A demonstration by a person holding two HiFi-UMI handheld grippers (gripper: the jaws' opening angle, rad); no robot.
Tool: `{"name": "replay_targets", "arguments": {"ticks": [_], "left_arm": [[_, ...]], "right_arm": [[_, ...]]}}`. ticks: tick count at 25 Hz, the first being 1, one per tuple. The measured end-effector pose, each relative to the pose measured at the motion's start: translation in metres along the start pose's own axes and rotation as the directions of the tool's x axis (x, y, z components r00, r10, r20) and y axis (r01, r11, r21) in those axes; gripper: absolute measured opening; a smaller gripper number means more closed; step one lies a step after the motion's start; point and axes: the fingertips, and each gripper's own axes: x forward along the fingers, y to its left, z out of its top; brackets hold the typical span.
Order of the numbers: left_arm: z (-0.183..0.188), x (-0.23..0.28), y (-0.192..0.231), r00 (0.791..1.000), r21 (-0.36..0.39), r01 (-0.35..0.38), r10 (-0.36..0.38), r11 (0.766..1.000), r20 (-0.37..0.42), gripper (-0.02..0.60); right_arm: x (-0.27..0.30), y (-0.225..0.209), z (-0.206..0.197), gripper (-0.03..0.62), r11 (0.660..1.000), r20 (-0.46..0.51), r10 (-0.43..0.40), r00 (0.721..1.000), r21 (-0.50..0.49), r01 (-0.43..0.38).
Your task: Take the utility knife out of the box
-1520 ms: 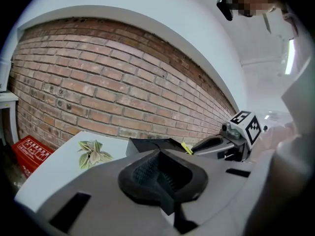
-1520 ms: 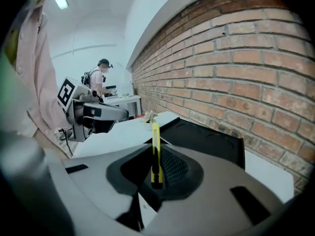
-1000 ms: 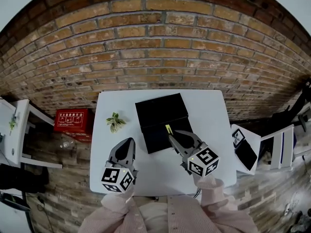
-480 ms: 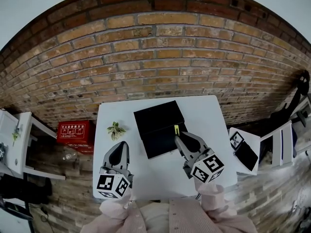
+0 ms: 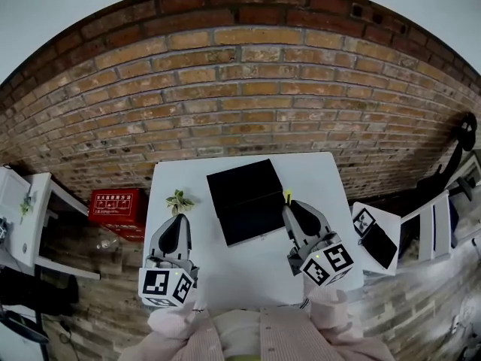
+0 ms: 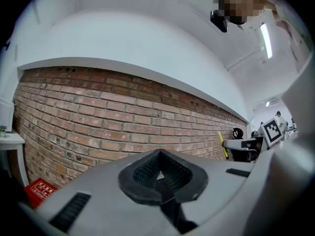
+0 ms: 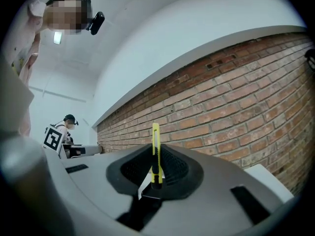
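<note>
The black box (image 5: 244, 200) lies open on the white table (image 5: 248, 265), its lid folded back toward the brick wall. My right gripper (image 5: 290, 206) hovers just right of the box, shut on a thin yellow utility knife (image 5: 288, 195). In the right gripper view the knife (image 7: 155, 154) stands upright between the pads, sticking out past the jaws of the right gripper (image 7: 155, 175). My left gripper (image 5: 179, 222) hangs over the table's left part, apart from the box. In the left gripper view the left gripper (image 6: 158, 173) is shut with nothing in it.
A small leafy sprig (image 5: 179, 200) lies on the table left of the box. A red case (image 5: 114, 204) sits on the floor at the left. A white side stand (image 5: 373, 235) with a dark item is at the right. The brick wall (image 5: 248, 96) rises behind the table.
Both grippers have risen. The right one has carried the yellow knife off the box's front edge toward the right. The left gripper drew back slightly to the left.
</note>
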Motion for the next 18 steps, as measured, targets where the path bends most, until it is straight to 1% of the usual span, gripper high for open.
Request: {"name": "replay_targets", "arguments": {"ticks": [9, 14, 18], "left_arm": [[0.01, -0.011, 0.002, 0.999, 0.033, -0.04, 0.039, 0.999, 0.014, -0.008], [0.006, -0.014, 0.003, 0.999, 0.035, -0.052, 0.052, 0.998, 0.005, -0.008], [0.002, -0.014, 0.003, 0.998, 0.043, -0.057, 0.058, 0.997, -0.017, -0.008]], "right_arm": [[-0.018, -0.011, 0.006, 0.054, 0.999, 0.014, -0.038, 0.999, -0.008, 0.038], [-0.022, -0.015, 0.003, 0.052, 0.999, -0.004, -0.052, 0.999, -0.006, 0.052], [-0.022, -0.013, -0.001, 0.052, 0.999, -0.02, -0.044, 0.999, -0.014, 0.044]]}}
